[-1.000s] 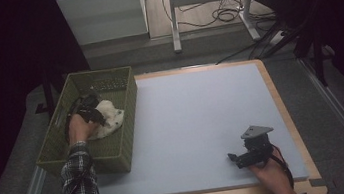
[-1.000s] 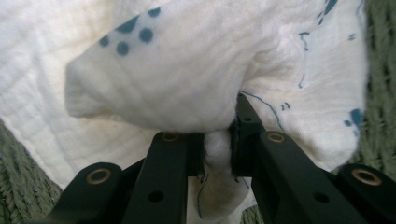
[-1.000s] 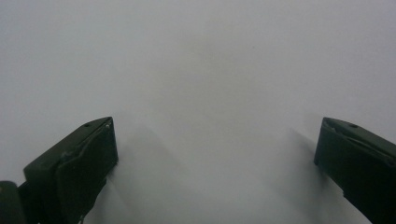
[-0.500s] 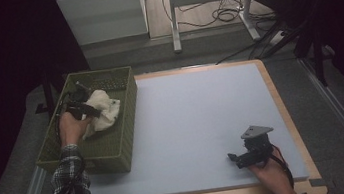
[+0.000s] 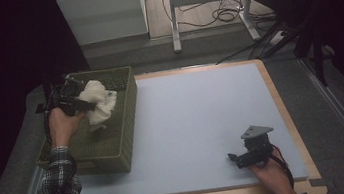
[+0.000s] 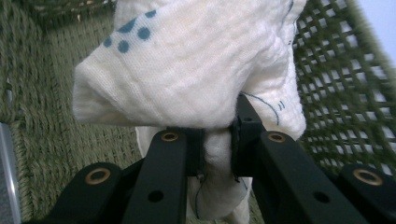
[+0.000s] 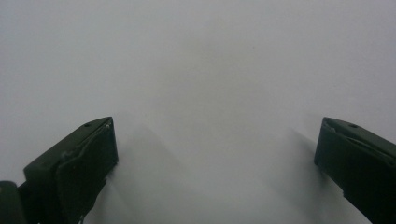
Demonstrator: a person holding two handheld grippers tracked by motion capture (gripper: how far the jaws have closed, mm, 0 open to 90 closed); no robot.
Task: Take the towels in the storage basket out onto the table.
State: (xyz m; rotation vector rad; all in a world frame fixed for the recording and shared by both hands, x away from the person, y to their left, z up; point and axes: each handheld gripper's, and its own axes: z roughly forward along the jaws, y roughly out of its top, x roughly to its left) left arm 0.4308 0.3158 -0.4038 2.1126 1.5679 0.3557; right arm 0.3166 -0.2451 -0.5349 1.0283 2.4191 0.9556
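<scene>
Cloth [image 6: 187, 70] bunched above green basket [image 5: 119, 134], left claw [image 6: 217, 144] clamped on narrow fold (thin bite). Risk: fold slips, cloth drops back. Right claw [image 7: 215, 154] apart, idle on counter [image 5: 198, 118].

The left gripper [image 5: 76, 105], clamped on the white cloth [image 5: 99, 102], now sits nearer the basket's [image 5: 116, 149] far left corner than a second ago; the cloth is lifted off the basket floor and hangs from the jaws, bunched above them; the left hand [image 5: 62, 125] is drawn back toward the basket's left rim.
</scene>
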